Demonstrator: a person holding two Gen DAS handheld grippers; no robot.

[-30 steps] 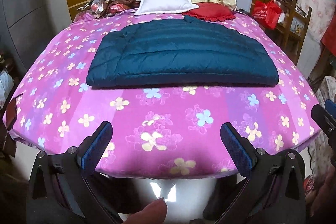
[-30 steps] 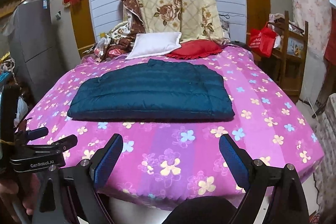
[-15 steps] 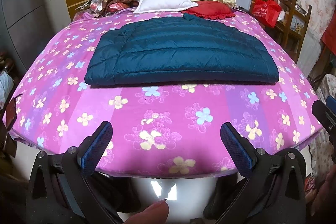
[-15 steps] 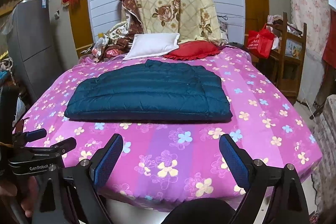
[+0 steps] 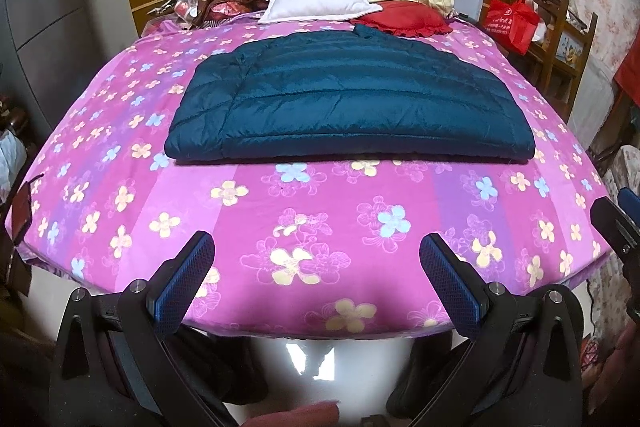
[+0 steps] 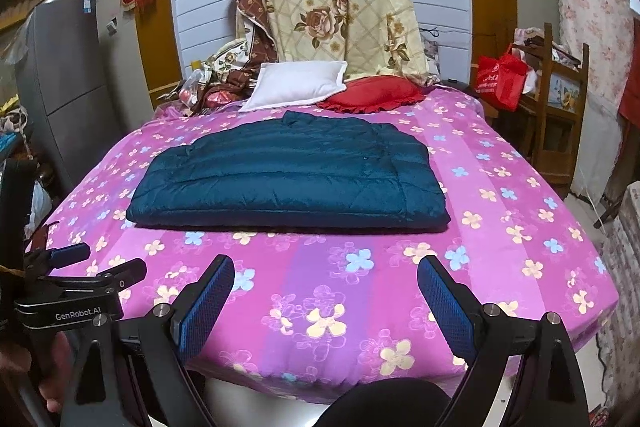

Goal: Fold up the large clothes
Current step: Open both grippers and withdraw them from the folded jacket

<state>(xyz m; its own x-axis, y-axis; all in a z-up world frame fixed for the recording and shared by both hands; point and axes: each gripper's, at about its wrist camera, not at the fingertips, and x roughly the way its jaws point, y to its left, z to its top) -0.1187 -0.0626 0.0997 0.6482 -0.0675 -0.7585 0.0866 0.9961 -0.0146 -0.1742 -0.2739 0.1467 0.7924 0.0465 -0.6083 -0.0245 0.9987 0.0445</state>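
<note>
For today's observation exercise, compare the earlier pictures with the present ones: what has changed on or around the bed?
Nothing visibly changed. The dark teal quilted jacket lies folded on the pink flowered bedsheet; the left gripper and right gripper hang open and empty short of it.

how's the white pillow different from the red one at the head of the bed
The white pillow is plain, with a flat flange edge, and is propped up at a tilt; the red pillow has a ruffled edge and lies flatter and lower. The white pillow sits left of the red pillow and overlaps its left end. Both rest on the floral pink bedsheet, behind the folded teal jacket.
</note>
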